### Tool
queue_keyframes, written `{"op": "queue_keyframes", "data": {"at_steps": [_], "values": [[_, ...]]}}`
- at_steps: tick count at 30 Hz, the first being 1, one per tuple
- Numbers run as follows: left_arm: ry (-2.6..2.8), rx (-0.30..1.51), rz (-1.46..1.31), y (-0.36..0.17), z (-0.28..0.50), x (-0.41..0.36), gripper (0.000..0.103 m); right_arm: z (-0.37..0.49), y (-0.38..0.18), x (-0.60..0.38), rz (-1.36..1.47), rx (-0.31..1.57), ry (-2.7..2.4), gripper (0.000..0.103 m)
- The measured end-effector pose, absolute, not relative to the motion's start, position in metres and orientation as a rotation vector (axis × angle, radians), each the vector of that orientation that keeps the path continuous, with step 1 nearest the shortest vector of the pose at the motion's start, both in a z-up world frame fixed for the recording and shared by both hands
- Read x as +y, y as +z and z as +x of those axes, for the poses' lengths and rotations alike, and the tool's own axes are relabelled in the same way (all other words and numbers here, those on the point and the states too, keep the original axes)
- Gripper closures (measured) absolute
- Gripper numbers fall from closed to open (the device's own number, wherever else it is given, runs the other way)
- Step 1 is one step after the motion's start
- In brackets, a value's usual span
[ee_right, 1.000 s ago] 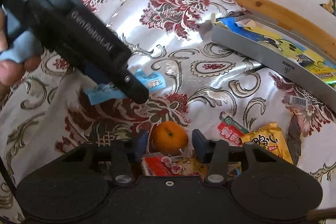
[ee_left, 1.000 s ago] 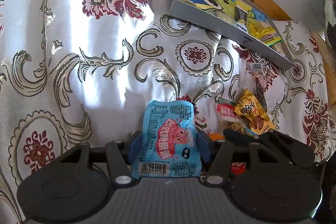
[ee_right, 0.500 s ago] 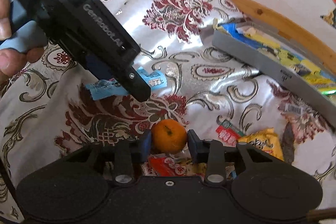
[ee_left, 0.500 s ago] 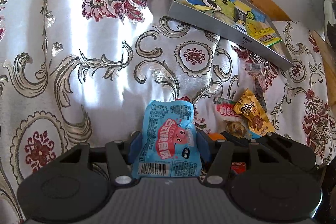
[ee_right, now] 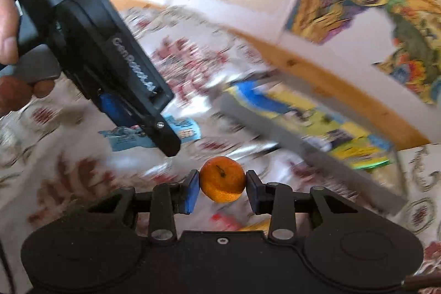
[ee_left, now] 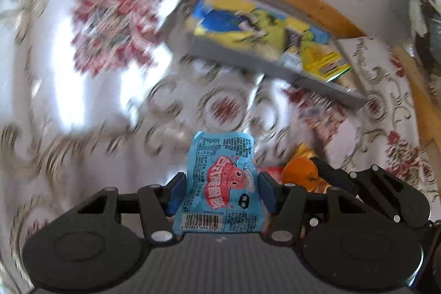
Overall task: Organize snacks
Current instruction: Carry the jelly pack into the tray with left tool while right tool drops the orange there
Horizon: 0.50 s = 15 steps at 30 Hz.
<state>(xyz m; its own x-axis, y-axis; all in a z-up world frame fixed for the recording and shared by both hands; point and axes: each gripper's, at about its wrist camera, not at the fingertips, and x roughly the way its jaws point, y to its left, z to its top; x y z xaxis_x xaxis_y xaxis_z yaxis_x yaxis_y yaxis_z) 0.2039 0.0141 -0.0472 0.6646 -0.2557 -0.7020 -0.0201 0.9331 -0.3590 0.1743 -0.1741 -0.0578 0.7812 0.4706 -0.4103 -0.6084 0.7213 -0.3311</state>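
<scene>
"GenRobot.AI" on the left hand-held gripper [ee_right: 154, 126]; barcode and unreadable print on the blue snack packet [ee_left: 222, 183]

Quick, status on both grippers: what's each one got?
Left gripper: closed on the blue snack packet.
Right gripper: closed on the orange.

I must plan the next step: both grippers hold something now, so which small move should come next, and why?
Probably carry the orange, clamped in the right gripper, onward to the grey tray and release it there. The tray is open, and the left gripper already holds the blue packet.
</scene>
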Motion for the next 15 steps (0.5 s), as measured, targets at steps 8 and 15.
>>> {"op": "queue_keyframes", "data": {"at_steps": [8,15], "values": [[-0.176,0.734,-0.303,0.008,0.258,-0.016,0.042,0.224,-0.033,-0.21,-0.337,0.221,0.447,0.065],[-0.164,0.68,-0.255,0.037,0.309,-0.049,0.042,0.268,-0.025,-0.24,-0.318,0.161,0.365,0.065]]}}
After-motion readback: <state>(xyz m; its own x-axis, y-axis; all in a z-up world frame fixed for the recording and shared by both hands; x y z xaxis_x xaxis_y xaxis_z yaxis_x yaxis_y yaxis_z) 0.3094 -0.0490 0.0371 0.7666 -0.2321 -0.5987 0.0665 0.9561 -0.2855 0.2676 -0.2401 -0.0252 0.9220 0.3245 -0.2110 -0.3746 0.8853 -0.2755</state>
